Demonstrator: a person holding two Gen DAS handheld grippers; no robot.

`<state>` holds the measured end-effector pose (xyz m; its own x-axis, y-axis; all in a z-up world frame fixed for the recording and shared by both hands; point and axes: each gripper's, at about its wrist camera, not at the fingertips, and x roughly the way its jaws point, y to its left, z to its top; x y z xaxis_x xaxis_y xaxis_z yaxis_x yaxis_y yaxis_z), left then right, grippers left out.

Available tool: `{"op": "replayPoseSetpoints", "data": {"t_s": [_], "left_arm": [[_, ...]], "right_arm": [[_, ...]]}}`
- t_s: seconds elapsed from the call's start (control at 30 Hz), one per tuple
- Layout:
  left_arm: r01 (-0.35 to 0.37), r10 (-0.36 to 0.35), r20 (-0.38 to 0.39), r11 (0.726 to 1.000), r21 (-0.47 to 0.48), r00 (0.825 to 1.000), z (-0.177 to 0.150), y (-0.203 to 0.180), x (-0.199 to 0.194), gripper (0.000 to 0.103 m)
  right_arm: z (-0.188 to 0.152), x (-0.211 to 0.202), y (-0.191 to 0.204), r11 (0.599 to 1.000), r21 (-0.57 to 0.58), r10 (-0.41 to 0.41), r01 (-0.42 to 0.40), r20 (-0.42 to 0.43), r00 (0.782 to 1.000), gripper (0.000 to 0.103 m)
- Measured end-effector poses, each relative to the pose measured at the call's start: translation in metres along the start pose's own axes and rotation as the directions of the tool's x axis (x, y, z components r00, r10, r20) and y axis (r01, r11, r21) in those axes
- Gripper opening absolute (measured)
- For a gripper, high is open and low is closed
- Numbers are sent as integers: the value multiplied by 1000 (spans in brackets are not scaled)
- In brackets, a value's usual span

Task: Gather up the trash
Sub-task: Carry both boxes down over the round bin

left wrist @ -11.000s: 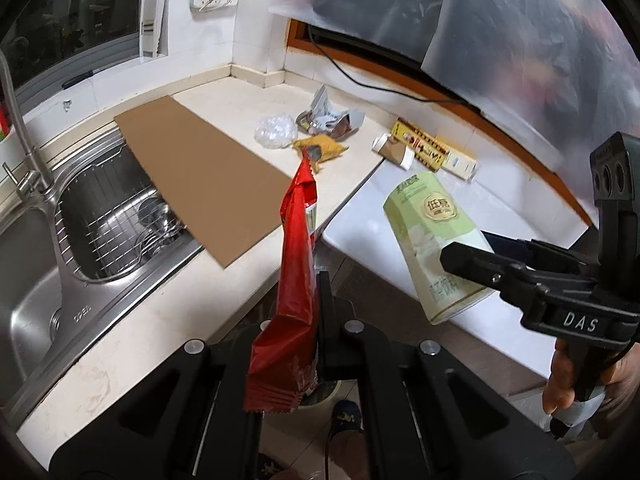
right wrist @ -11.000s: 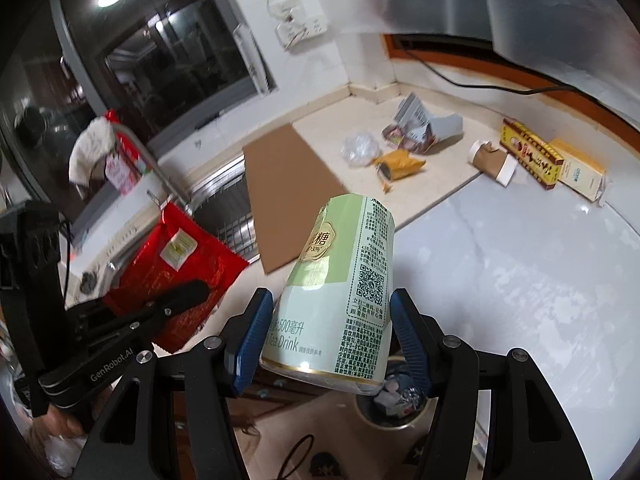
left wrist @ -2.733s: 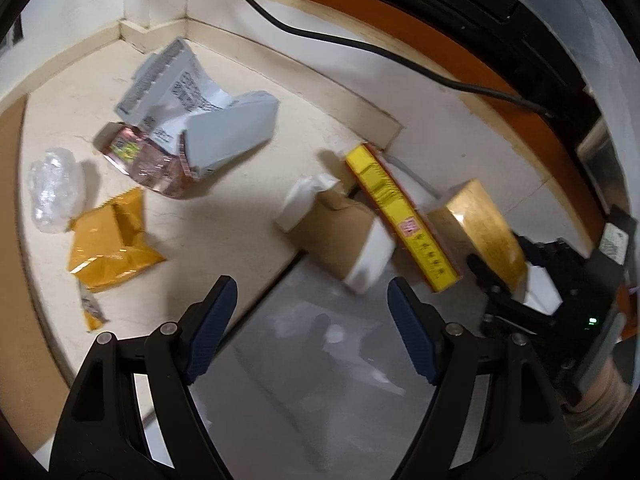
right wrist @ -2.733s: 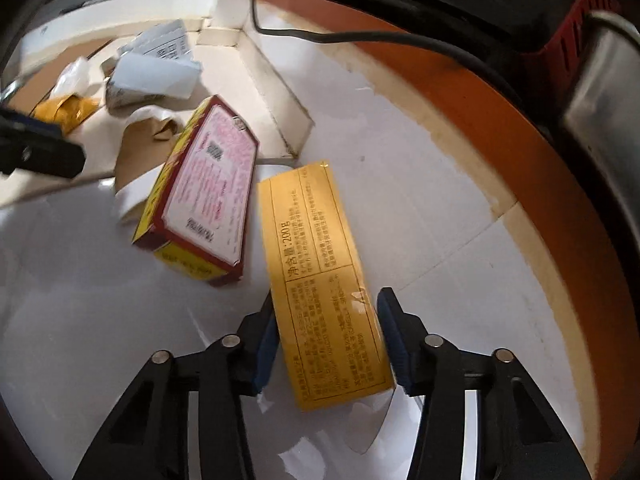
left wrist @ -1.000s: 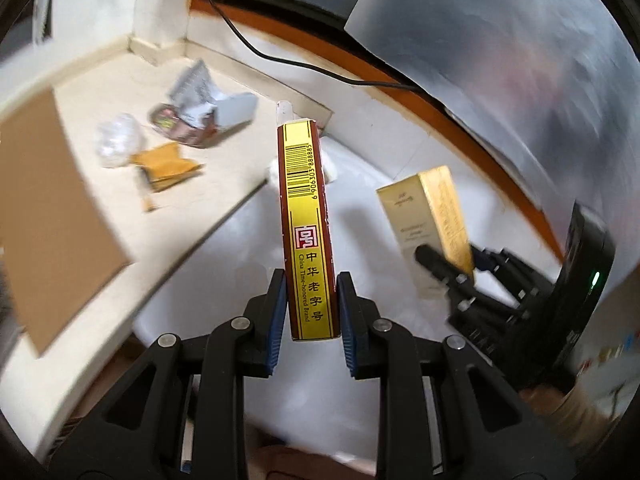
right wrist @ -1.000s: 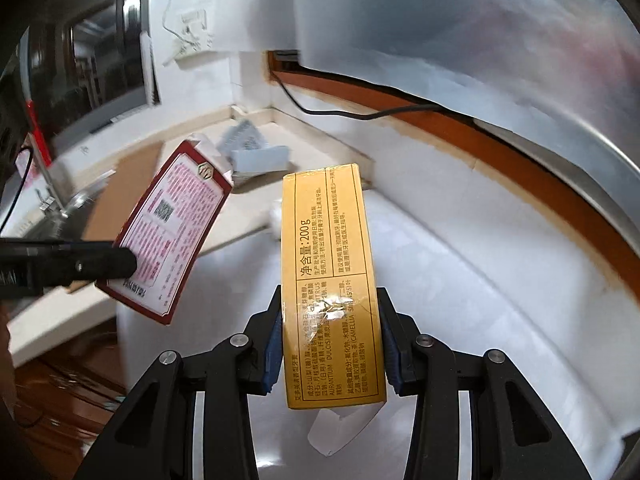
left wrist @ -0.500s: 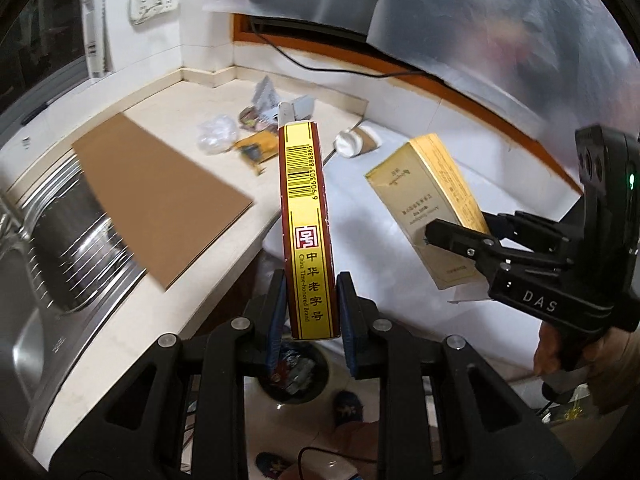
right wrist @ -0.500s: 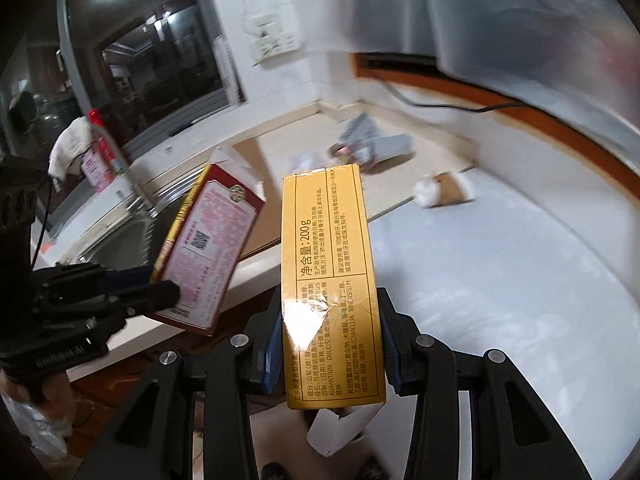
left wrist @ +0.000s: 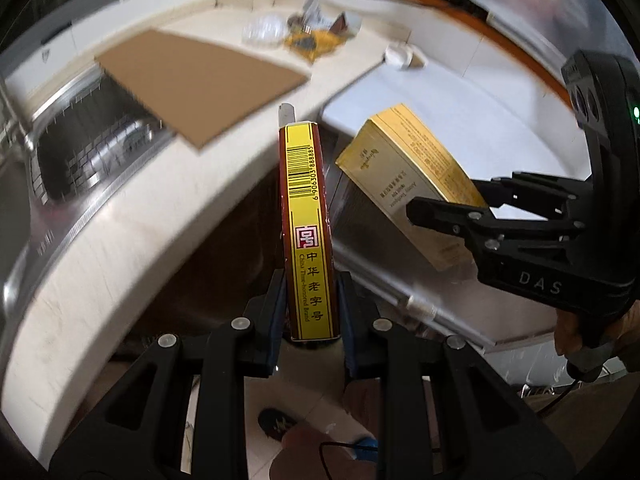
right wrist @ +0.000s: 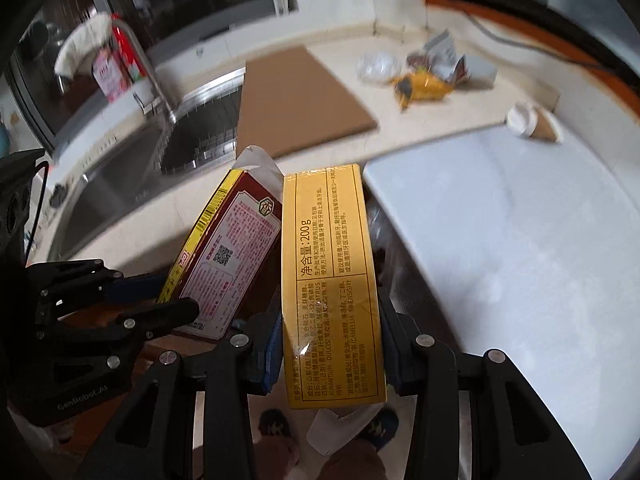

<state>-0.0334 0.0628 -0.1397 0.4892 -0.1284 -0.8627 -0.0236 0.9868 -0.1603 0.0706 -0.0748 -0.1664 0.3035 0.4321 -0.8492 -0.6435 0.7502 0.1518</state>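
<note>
My left gripper (left wrist: 311, 314) is shut on a flat red and yellow carton (left wrist: 307, 224), held on edge in front of the counter's edge, above the floor. It also shows in the right wrist view (right wrist: 224, 252). My right gripper (right wrist: 330, 344) is shut on a golden yellow box (right wrist: 330, 280), held beside the red carton; this box also shows in the left wrist view (left wrist: 408, 176). More trash lies on the counter: a paper cup (right wrist: 534, 122), an orange wrapper (right wrist: 420, 86), a clear plastic wad (right wrist: 376, 66) and crumpled packets (right wrist: 444, 54).
A brown cardboard sheet (left wrist: 200, 76) lies over the steel sink (left wrist: 88, 148). A tap (right wrist: 140, 60) stands behind the sink. A white worktop (right wrist: 520, 240) spreads to the right. Feet in dark shoes (right wrist: 276, 422) stand on the floor below.
Both grippers have dropped lower and tilted down in front of the counter with their boxes. The two boxes are closer together, and the counter has slid up in both views.
</note>
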Motion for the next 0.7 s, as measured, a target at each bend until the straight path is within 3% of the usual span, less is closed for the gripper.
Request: {"op": "replayPoseSetpoints", "data": {"t_s": [0.27,0.7], "left_arm": [[-1,0,-95,1000,-5,995,-48,6,58,21],[20,-20,-202,1000,1,979,-85,1,171,21]], "right_arm": [[-39,83,-9,1000,18,-19,21,-104,994,40],[-121,197,-42,993,89,-62,82,-212,975,40]]}}
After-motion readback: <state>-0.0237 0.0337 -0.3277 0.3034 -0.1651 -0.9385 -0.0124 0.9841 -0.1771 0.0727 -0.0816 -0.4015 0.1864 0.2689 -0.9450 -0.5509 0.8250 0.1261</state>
